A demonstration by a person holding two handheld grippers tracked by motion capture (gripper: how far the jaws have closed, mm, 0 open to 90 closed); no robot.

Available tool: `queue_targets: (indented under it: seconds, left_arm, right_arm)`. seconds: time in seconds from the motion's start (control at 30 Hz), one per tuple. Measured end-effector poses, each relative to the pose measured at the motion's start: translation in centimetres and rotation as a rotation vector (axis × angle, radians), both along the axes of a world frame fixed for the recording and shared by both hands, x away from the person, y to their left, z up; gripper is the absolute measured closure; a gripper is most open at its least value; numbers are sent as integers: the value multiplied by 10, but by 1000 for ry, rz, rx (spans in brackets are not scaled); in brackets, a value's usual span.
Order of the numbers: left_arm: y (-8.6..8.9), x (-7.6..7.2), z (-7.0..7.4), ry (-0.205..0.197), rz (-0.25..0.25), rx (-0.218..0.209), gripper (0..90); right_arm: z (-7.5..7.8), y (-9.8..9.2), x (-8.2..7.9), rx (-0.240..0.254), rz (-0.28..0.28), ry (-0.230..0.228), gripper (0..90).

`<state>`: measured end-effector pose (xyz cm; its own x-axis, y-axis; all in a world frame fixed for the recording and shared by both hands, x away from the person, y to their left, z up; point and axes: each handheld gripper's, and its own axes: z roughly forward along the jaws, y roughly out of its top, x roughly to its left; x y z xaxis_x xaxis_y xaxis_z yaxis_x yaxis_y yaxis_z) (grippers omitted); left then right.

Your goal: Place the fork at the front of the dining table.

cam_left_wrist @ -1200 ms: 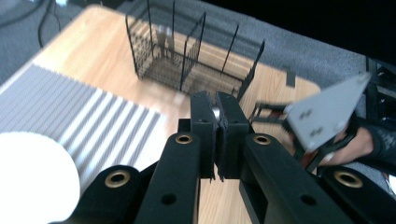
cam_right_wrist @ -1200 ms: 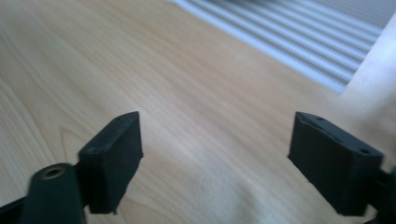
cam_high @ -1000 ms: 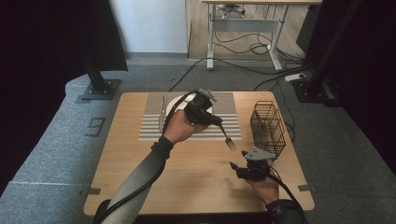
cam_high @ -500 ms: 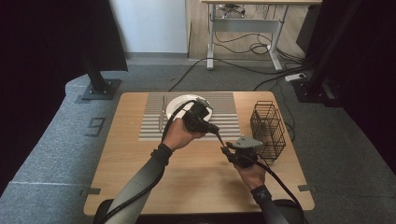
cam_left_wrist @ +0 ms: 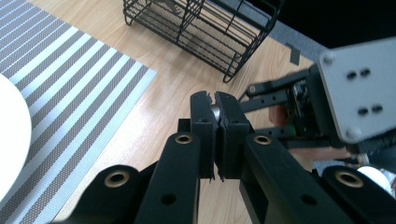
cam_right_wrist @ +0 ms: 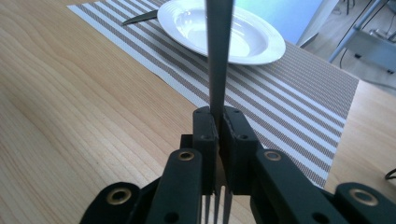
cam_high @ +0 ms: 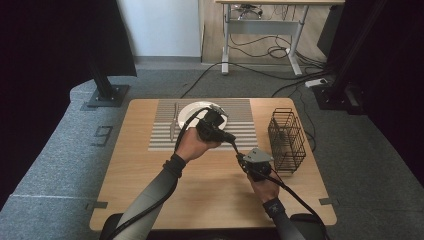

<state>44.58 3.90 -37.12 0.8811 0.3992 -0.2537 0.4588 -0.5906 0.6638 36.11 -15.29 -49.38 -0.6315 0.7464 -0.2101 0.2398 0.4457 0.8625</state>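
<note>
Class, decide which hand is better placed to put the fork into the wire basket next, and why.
Right. The right gripper, whose jaws have just been closing on the fork, sits beside the basket. The left gripper, also gripping the fork, is farther off, by the plate.

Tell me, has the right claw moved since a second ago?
Yes. In the high view the right claw has moved up the table, away from the near edge, toward the left claw, alongside the wire basket. Its jaws have just been closing on the fork.
</note>
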Motion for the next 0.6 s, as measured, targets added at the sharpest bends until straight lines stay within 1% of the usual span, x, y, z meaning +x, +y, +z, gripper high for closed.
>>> queue_targets:
  seconds: [0.07, 0.13, 0.2, 0.23, 0.3, 0.37, 0.4, 0.47, 0.53, 0.57, 0.6]
  left_arm:
    - [0, 0, 1, -14, 1, -8, 860]
    - [0, -2, 2, -45, 5, -7, 842]
    - [1, -3, 3, -82, 10, -5, 757]
    - [1, -4, 3, -100, 10, -7, 733]
    - [3, -7, 3, -145, 21, -17, 639]
    - [6, -11, 3, -208, 34, -21, 535]
    - [8, -14, 2, -243, 42, -27, 468]
    - [13, -19, 0, -298, 64, -31, 341]
    - [20, -26, -3, -338, 87, -29, 253]
    - [23, -30, -6, -353, 99, -22, 216]
    - [26, -34, -8, -373, 108, -12, 178]
  right_arm:
    - [1, 0, 0, 15, 0, 3, 852]
    - [2, -1, -1, 22, 4, -1, 853]
    - [3, -1, -1, 35, 13, 8, 854]
    - [4, -2, -1, 42, 16, 13, 854]
    - [4, -2, -1, 55, 19, 29, 854]
    - [4, -3, 0, 62, 16, 44, 854]
    - [4, -4, 1, 68, 16, 54, 854]
    - [5, -5, 2, 77, 7, 69, 854]
    - [6, -8, 4, 88, -4, 85, 853]
    - [7, -8, 5, 97, -12, 99, 853]
    - [7, -9, 7, 103, -17, 103, 854]
